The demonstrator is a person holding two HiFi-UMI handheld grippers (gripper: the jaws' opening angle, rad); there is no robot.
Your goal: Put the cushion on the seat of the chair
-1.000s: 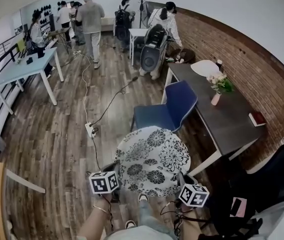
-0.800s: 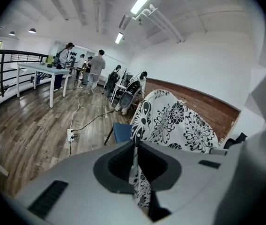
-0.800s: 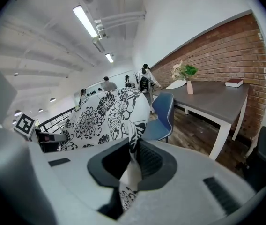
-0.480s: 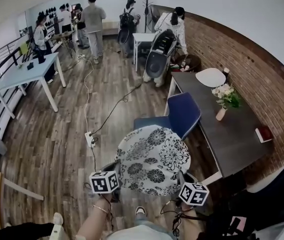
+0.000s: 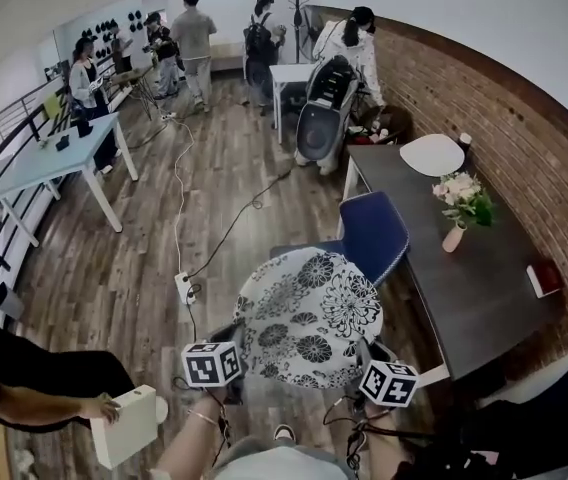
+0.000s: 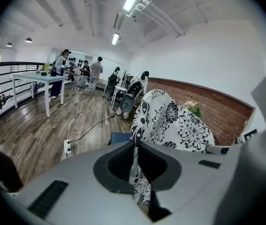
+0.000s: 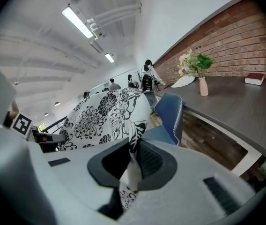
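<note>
A round cushion [image 5: 309, 318] with a black-and-white flower print hangs in the air between both grippers. My left gripper [image 5: 232, 340] is shut on its near left edge, and the pinched cloth shows in the left gripper view [image 6: 134, 161]. My right gripper [image 5: 362, 353] is shut on its near right edge, the fold of cloth [image 7: 132, 156] caught between the jaws. The blue chair [image 5: 369, 236] stands just beyond the cushion, its seat partly hidden by it, and shows again in the right gripper view [image 7: 168, 121].
A dark table [image 5: 484, 268] with a flower vase [image 5: 456, 230] and a red book [image 5: 544, 278] runs along the brick wall on the right. A power strip [image 5: 185, 288] and cable lie on the floor to the left. A person's arm holds a box [image 5: 124, 426] at lower left. Several people stand at the back.
I have walked forward with the cushion held the same way; the chair and table are nearer. A person's arm with a box has come into view at lower left.
</note>
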